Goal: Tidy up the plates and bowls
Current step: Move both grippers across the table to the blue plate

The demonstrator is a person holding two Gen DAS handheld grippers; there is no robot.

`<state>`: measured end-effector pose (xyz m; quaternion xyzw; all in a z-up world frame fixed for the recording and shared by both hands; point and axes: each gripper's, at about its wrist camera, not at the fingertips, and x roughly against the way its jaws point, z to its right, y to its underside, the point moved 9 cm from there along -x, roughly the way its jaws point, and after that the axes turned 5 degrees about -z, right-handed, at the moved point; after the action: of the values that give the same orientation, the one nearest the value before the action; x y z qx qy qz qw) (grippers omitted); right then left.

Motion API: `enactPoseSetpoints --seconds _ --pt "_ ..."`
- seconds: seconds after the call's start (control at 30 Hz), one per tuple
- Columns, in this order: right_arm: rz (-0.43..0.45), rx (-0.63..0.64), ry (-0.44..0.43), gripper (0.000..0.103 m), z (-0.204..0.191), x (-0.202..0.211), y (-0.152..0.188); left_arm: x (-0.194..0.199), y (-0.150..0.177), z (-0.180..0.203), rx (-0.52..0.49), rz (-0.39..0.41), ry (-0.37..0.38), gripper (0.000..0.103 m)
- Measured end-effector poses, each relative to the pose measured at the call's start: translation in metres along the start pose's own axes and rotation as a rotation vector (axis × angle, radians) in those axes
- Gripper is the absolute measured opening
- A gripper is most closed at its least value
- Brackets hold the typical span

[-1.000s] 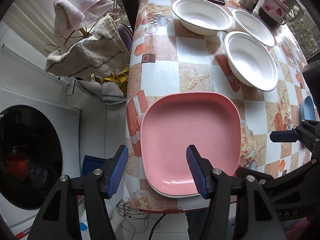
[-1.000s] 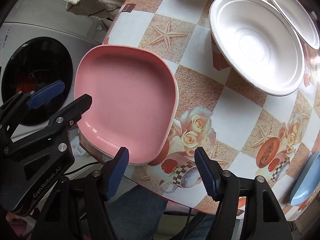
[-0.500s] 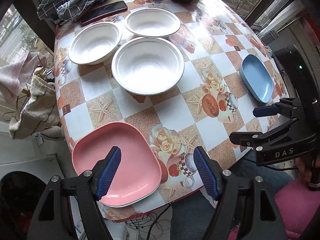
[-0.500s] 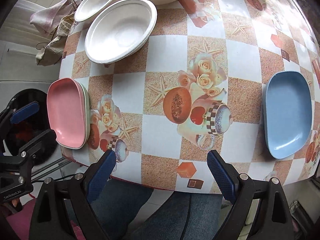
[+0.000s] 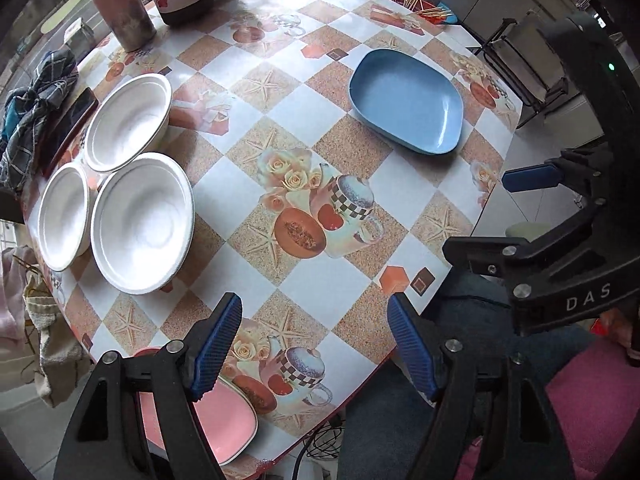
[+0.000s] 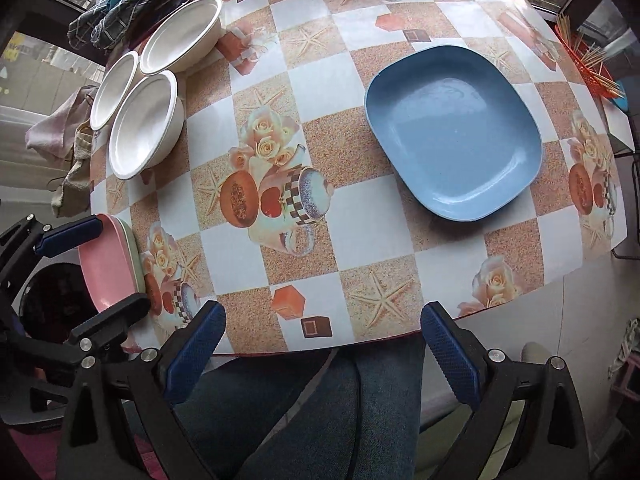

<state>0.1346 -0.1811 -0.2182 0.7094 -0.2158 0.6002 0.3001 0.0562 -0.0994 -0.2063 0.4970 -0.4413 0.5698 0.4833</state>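
Blue plate [image 6: 454, 132] flat on the table [image 6: 372, 236], hollow up, long axis slanting from far left to near right in the right wrist view. Well ahead of the right claw [image 6: 320, 352], slightly to its right, not touching. Right claw wide, jaws opening, nothing between them, over the near table edge and a person's lap [image 6: 300, 408]. Left claw [image 5: 314, 344] partly open, empty, above the patterned cloth. Pink plate [image 5: 224, 420] flat at the near left corner, stacked on a pale green one, under and just beside the left claw's left finger [image 5: 216, 346], contact unclear. Three white bowls [image 5: 142, 222] upright, clustered far left, rims close, well apart from both claws.
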Motion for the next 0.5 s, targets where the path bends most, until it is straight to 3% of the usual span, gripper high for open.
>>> enactPoseSetpoints --seconds 0.23,0.5 --pt "0.084 -0.068 0.032 0.103 0.033 0.021 0.004 -0.001 -0.029 0.017 -0.036 -0.033 -0.025 0.079" --pt "0.113 -0.242 -0.004 0.103 0.097 0.031 0.025 -0.009 -0.065 0.055 -0.100 -0.088 -0.044 0.079"
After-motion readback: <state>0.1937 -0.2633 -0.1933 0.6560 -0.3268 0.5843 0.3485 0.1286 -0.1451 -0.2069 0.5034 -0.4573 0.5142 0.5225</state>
